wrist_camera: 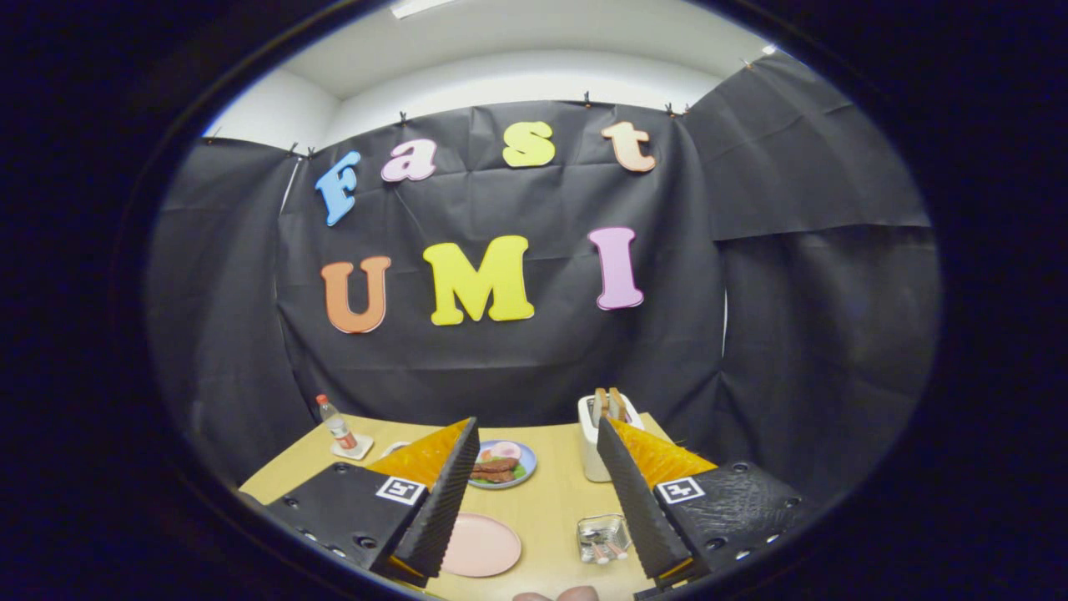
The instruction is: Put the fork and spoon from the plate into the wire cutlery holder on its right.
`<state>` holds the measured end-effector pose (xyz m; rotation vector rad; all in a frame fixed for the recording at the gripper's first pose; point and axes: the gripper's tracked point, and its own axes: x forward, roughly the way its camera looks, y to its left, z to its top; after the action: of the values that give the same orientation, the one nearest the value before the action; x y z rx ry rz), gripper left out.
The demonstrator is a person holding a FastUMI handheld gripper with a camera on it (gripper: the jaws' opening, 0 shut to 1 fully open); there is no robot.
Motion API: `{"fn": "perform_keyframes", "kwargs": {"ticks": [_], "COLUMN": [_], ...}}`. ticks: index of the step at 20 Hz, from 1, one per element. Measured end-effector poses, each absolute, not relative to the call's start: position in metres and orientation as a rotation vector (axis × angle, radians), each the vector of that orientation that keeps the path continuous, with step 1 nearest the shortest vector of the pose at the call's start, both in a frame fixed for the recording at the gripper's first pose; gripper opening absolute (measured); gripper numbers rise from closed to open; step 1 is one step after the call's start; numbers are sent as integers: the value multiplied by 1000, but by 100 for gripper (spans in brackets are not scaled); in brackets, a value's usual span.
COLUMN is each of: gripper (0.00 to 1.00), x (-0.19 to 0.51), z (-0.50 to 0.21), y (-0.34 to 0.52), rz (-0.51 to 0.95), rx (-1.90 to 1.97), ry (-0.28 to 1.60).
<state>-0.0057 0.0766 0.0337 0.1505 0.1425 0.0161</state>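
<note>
The holder (602,537), a small clear-looking container with wire sides, stands on the worktop (546,509) near its front edge, just beside the inner face of the tool's right finger. Inside it lie a few small utensils with light handles; whether they are the fork and the spoon cannot be told at this size.

To the left of the holder, also near the front edge, lies a pink plate (482,545), partly hidden behind the left finger. Its visible surface carries nothing.

Farther back, toward the middle of the worktop, sits a blue plate (524,467) holding food: a fried egg, dark strips of what looks like bacon, and something green.

To the right of that plate, near the worktop's back right corner, stands a white toaster (594,442) with two slices of toast sticking up out of its slots.

At the back left corner a small bottle (336,424) with a red cap stands upright on a pale coaster (354,451).

The tool (534,455) hangs above the worktop with its fingers spread wide apart, released, holding nothing and touching nothing. The blue plate shows in the gap between the fingertips, the pink plate and the holder lower down between the fingers.

Fingertips of a person's hand (557,594) show just at the worktop's front edge.
</note>
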Motion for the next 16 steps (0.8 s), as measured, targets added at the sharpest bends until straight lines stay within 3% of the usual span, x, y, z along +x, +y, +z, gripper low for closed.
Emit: {"fn": "perform_keyframes", "kwargs": {"ticks": [16], "gripper": [91], "x": [-4], "z": [58], "y": [82], "rz": [-4], "rx": [109], "ry": [92]}}
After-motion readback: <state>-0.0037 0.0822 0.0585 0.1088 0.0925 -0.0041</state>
